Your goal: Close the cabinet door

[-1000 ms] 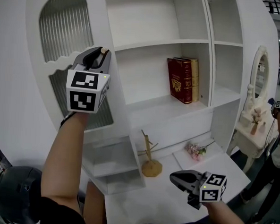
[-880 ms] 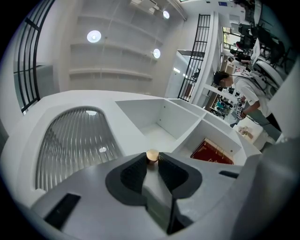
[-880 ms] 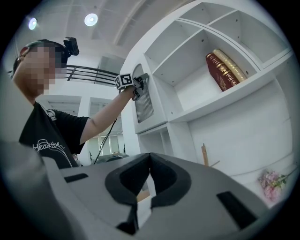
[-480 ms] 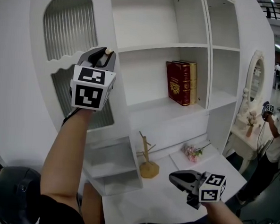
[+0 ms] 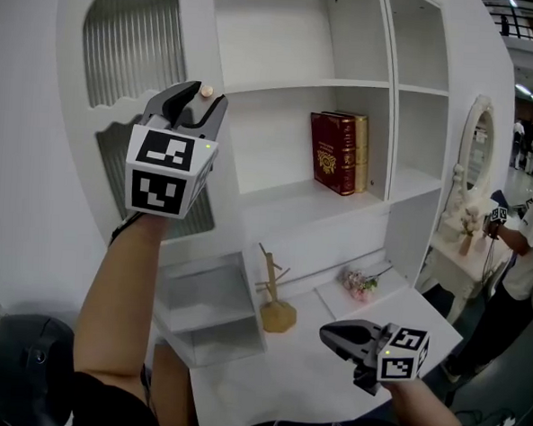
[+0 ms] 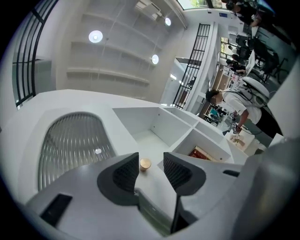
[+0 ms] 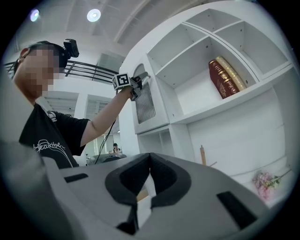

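The white cabinet door (image 5: 132, 55), with an arched ribbed-glass pane, lies about flush with the cabinet front. Its small round wooden knob (image 5: 205, 90) sits at the door's right edge. My left gripper (image 5: 194, 100) is raised at that knob. In the left gripper view the knob (image 6: 145, 163) stands between the jaws, which are opening; the pads (image 6: 126, 171) are apart from it. My right gripper (image 5: 327, 333) hangs low over the white desk (image 5: 328, 382), shut and empty, and its closed tips show in the right gripper view (image 7: 150, 157).
Red and gold books (image 5: 335, 153) stand on the middle shelf. A wooden stand (image 5: 274, 312) and pink flowers (image 5: 360, 281) sit on the desk beside an open white box unit (image 5: 207, 307). A mirrored dressing table (image 5: 472, 166) and a person (image 5: 526, 232) are at the right.
The left jaws have spread apart around the knob. The left hand has shifted slightly along the door; the right gripper has stayed put.
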A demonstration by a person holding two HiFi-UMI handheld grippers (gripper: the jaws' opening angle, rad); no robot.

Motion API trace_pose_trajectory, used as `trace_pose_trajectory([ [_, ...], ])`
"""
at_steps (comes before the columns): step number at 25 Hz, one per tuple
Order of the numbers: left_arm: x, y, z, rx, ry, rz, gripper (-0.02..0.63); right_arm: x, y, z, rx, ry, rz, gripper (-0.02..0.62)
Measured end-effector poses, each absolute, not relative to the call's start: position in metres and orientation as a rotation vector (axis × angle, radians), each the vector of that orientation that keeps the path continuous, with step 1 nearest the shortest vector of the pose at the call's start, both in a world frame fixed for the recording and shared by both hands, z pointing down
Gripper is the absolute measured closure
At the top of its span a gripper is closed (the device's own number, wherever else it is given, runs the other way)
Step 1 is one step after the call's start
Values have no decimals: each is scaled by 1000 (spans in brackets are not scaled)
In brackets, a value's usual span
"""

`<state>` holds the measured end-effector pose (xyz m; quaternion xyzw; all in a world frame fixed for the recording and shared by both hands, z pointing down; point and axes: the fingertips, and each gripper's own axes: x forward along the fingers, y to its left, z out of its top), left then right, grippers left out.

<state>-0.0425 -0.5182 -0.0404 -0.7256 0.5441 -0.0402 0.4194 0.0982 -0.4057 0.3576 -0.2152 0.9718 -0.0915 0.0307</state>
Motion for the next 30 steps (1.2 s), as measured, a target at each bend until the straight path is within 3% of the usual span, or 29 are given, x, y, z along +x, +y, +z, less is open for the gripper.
trace_pose_trajectory([
  [6,-52,-473,8,-2035,1266,29,456,91,-399,346,-630,2968,-251,593],
  [23,-55,-380,289,-2879,1175,101,464,31,-384,346,-390,3016,-242,594],
  [30,-46,-365,348,-3032,1202,123,542,14,-379,362,-342,3015,-292,594],
])
